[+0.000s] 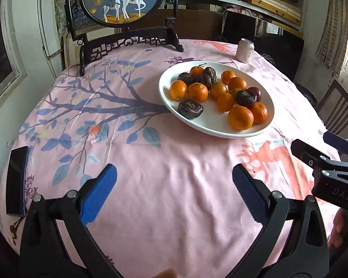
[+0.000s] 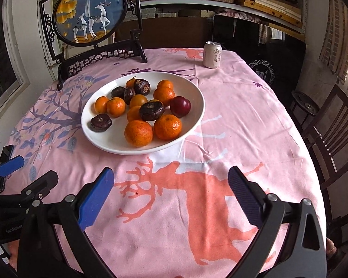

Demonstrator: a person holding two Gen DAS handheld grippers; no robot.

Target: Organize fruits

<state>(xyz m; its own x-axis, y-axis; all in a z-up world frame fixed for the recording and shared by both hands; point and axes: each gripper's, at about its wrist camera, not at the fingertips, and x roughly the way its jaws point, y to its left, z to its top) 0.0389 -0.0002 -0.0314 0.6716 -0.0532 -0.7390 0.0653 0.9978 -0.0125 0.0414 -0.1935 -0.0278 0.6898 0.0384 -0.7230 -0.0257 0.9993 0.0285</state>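
A pink-clothed table point(image 2: 243, 120) carries a white plate point(image 2: 192, 92), can point(image 2: 212, 54), phone point(image 1: 16, 180) and framed deer screen point(image 2: 90, 20)

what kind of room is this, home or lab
Most likely a lived-in home dining room. A round table with a pink printed tablecloth holds a white plate of fruit, a wooden dining chair stands beside it, and a framed deer screen decorates the back.

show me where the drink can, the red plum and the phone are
drink can point(image 2: 212, 55), right wrist view, middle of its side.
red plum point(image 2: 180, 106), right wrist view, centre of its skin.
phone point(image 1: 17, 180), left wrist view, middle of its screen.
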